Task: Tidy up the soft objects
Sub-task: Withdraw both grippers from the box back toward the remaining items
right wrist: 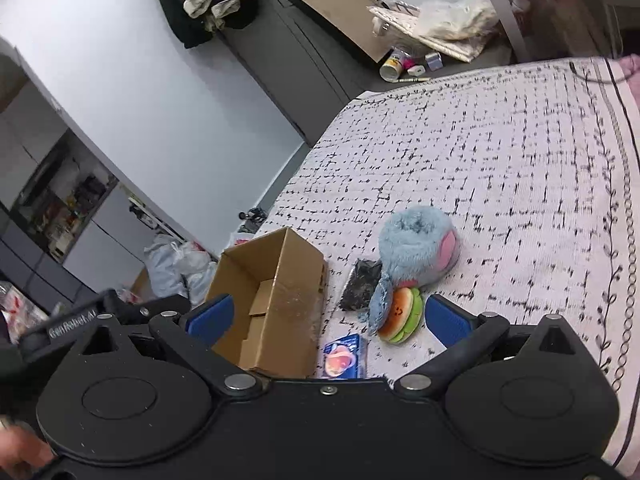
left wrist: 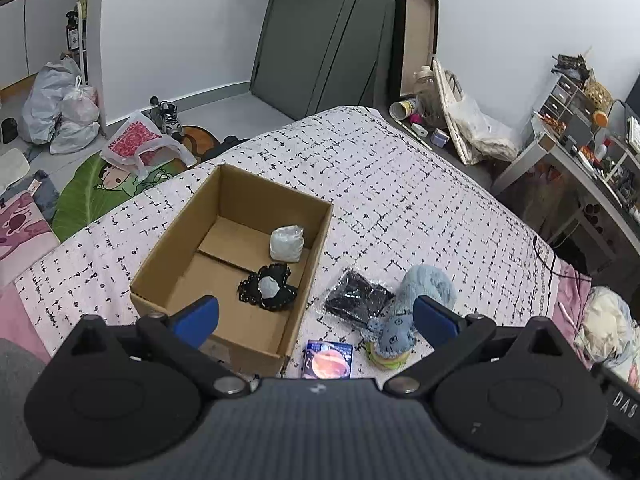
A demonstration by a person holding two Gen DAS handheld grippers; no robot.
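Note:
An open cardboard box (left wrist: 168, 264) (right wrist: 292, 288) sits on the patterned bedspread (left wrist: 400, 184). Inside it lie a white packed bundle (left wrist: 286, 243) and a black lacy piece with a pale centre (left wrist: 269, 287). To the right of the box lie a black packet (left wrist: 356, 294) (right wrist: 360, 286), a blue furry plush (left wrist: 424, 284) (right wrist: 416, 244), a burger-shaped soft toy (right wrist: 402, 314) (left wrist: 386, 356) and a small blue box with a peach picture (left wrist: 328, 360) (right wrist: 346, 356). My left gripper (left wrist: 316, 314) hangs open above the box's near right corner. My right gripper (right wrist: 328, 316) is open too, nothing between its fingers.
Beyond the bed's left edge the floor holds plastic bags (left wrist: 60, 108), a red-patterned bag (left wrist: 138, 144) and a green leaf mat (left wrist: 92, 192). A cluttered desk (left wrist: 580, 148) stands on the right. A pink blanket (left wrist: 576, 292) and bundled cloth (left wrist: 608, 320) lie at the right bed edge.

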